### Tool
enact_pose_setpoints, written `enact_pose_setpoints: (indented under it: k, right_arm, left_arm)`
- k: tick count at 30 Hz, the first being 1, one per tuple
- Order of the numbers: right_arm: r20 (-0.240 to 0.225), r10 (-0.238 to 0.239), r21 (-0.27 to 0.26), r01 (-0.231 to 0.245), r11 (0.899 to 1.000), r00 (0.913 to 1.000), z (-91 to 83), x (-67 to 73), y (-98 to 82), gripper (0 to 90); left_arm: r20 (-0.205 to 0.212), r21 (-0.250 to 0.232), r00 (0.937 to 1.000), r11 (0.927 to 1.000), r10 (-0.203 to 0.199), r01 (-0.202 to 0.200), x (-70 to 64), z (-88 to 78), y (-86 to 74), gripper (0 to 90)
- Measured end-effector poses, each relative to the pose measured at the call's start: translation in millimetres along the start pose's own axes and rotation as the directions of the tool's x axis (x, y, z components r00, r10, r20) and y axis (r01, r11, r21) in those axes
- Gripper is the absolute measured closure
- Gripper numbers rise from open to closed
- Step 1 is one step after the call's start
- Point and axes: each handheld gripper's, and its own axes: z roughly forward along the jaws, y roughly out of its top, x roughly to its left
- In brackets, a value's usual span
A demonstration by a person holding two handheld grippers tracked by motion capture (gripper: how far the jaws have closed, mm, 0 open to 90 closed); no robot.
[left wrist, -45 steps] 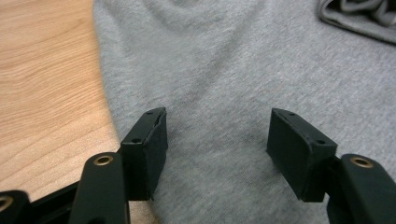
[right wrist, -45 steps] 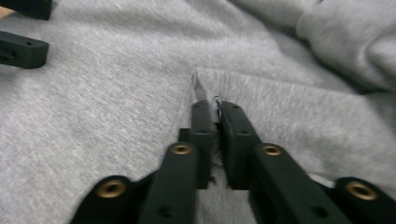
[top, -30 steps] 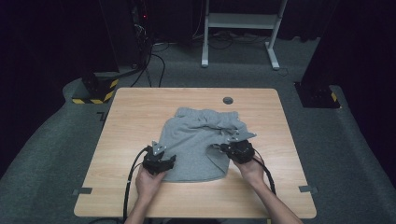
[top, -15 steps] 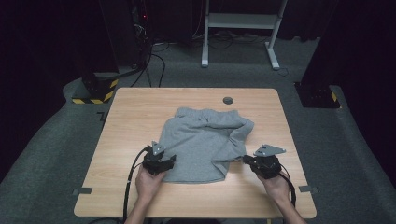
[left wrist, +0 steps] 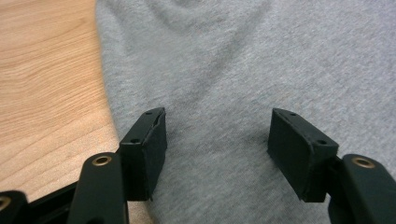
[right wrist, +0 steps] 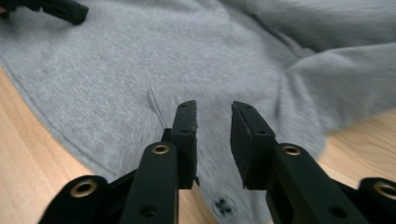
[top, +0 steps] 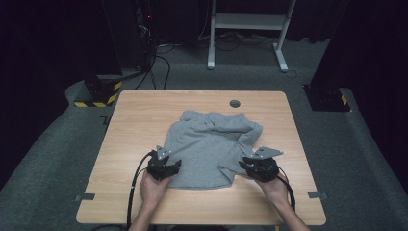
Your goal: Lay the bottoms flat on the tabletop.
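Shirt [top: 208, 147] is mid-table [top: 144, 110], half folded, long side running left-right. Left gripper [top: 163, 166] sits on its near-left corner, jaws spread, cloth lying flat under them, nothing pinched. Right gripper [top: 260, 166] is at the near-right edge; its jaws have just been opening, with a narrow gap and no cloth between them. No containers around.

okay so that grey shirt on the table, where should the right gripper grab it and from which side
Probably the grey shirt's near right corner of the hem, approached low from the table's near right. There the edge lies flat with bare wood beside it, so one jaw could slide under. The right gripper is over that corner, its jaws having just been opening, nothing pinched between them.
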Motion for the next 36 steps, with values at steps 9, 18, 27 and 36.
enact_pose_setpoints:
  k: [9, 18, 27, 36]
  right_arm:
    - [0.051, 0.045, 0.118, -0.051, 0.992, 0.9977, 37.0, -6.7, -4.0, 60.0]
    - [0.034, -0.022, 0.177, 0.015, 0.984, 0.9992, 34.3, -7.7, -17.2, 88.2]
    - [0.024, -0.014, 0.137, 0.011, 0.990, 0.9996, 21.5, -10.4, -15.7, 88.8]
    - [0.041, 0.013, 0.127, -0.018, 0.992, 0.9991, 3.2, -14.3, -28.9, 88.6]
  left_arm:
    - [0.000, 0.000, 1.0000, 1.0000, 0.000, 0.000, 0.0, 0.0, 0.0, 37.3]
    - [0.000, 0.000, 1.0000, 1.0000, 0.000, 0.000, 0.0, 0.0, 0.0, 37.3]
    - [0.001, 0.001, 1.0000, 1.0000, 0.000, 0.000, 0.1, -0.1, 0.1, 37.3]
    - [-0.001, 0.001, 1.0000, 1.0000, -0.002, 0.002, 0.0, 0.0, 0.0, 37.1]
